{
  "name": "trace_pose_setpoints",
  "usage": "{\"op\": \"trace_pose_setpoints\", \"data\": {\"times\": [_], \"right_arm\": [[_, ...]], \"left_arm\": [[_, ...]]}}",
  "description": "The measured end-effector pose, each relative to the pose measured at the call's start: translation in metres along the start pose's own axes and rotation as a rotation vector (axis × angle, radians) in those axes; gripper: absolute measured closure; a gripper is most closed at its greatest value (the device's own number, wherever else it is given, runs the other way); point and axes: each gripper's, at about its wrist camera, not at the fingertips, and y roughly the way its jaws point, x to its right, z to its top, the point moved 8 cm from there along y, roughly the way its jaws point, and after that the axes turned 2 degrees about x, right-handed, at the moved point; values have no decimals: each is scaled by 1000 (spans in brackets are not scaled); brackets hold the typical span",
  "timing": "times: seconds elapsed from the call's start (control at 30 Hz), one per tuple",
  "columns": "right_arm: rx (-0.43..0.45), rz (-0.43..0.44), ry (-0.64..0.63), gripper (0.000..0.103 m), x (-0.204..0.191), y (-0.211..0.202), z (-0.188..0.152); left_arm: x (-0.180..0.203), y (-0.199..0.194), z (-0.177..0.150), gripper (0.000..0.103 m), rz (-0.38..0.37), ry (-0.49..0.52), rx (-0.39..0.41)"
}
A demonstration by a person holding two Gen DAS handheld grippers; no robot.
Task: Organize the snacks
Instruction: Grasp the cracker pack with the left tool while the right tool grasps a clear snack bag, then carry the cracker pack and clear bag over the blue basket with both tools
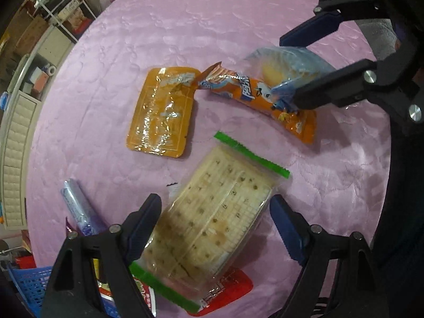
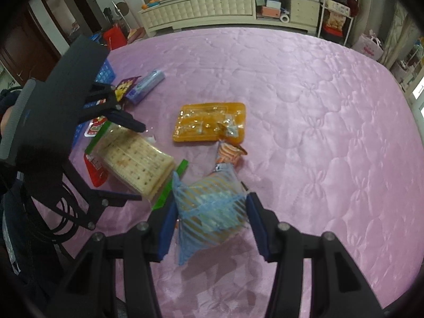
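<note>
A clear cracker pack (image 1: 212, 212) with green ends lies partly on a red packet (image 1: 233, 288). My left gripper (image 1: 214, 201) points down over it and is open, one finger on each long side, pads off the wrapper. The right wrist view shows the same straddle around the cracker pack (image 2: 137, 159). My right gripper (image 2: 212, 204) is shut on a blue-striped clear bag (image 2: 212, 212) of cake, held just above an orange sausage stick (image 2: 229, 153). In the left wrist view the right gripper (image 1: 291, 69) and its bag (image 1: 288, 66) hang at the upper right.
An orange sealed tray (image 1: 161, 114) lies mid-bed on the pink quilt (image 1: 265, 13). A purple tube pack (image 1: 79, 206) and a blue basket (image 1: 29, 286) with packets sit at the near left edge. A white cabinet (image 2: 212, 8) and shelves stand beyond the bed.
</note>
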Motion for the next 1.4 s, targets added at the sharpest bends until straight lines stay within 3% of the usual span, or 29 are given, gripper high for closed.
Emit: {"op": "trace_pose_setpoints", "data": {"times": [0.1, 0.17, 0.23, 0.37, 0.77, 1.1, 1.4], "right_arm": [[-1, 7, 13, 47, 1, 0, -1], [4, 5, 13, 47, 0, -1, 0], [10, 10, 17, 47, -2, -3, 1], [15, 17, 23, 47, -8, -9, 2], [66, -19, -18, 47, -45, -47, 16], [174, -33, -93, 47, -107, -97, 37], [241, -18, -173, 47, -167, -118, 62]], "left_arm": [[-1, 9, 0, 26, 9, -3, -31], [-6, 14, -2, 39, 43, 9, -27], [-12, 11, 1, 41, 26, -46, -11], [-19, -2, -1, 42, 9, -128, 37], [-20, -75, -23, 42, 82, -250, 192], [-24, -154, -66, 42, 161, -365, 325], [-33, -216, -112, 42, 261, -421, 396]]}}
